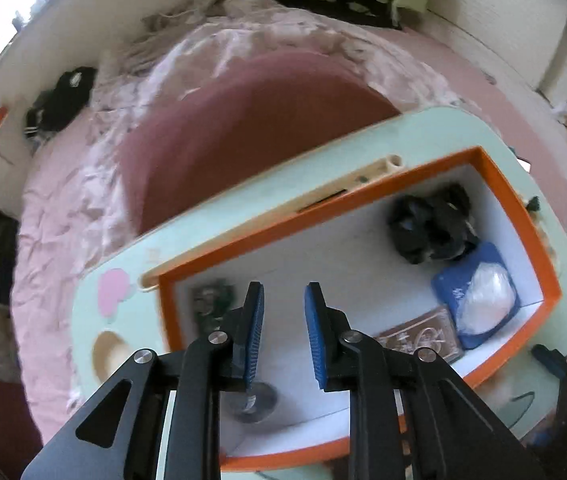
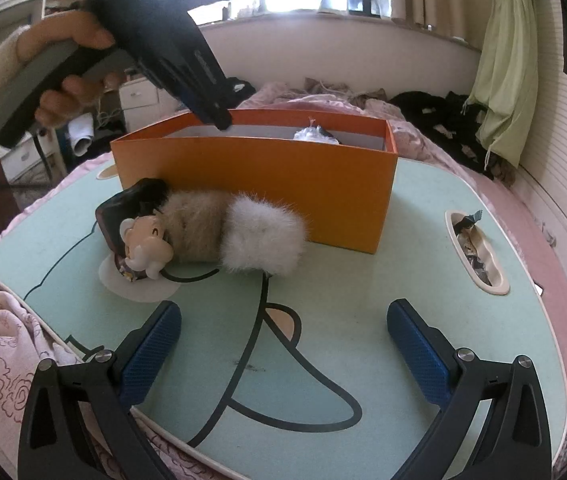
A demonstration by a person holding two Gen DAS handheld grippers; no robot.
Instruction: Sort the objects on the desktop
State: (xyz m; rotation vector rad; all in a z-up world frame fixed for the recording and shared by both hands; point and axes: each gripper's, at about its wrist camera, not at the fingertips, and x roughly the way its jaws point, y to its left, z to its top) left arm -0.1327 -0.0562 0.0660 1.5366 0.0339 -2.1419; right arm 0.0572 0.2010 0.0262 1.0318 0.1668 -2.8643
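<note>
An orange box [image 1: 523, 216] stands on the mint lap table [image 1: 131, 340]; it also shows in the right wrist view [image 2: 259, 188]. My left gripper [image 1: 283, 312] hangs open and empty over the box interior. Inside lie a black crumpled bag [image 1: 431, 228], a blue pouch with a clear packet [image 1: 479, 296], a brown card [image 1: 415, 340], a green packet [image 1: 207, 300] and a round metal piece [image 1: 255, 400]. My right gripper [image 2: 283, 340] is open and empty, low over the table [image 2: 363, 320]. A furry beige-and-white toy [image 2: 235, 232] and a small figurine [image 2: 147, 248] lie in front of the box.
The table sits on a pink bed [image 1: 83, 184]. A slot [image 2: 475, 256] with small items is in the table's right side. The left gripper body and the hand [image 2: 79, 32] holding it reach over the box's far wall. Dark clothes [image 2: 443, 116] lie on the bed behind.
</note>
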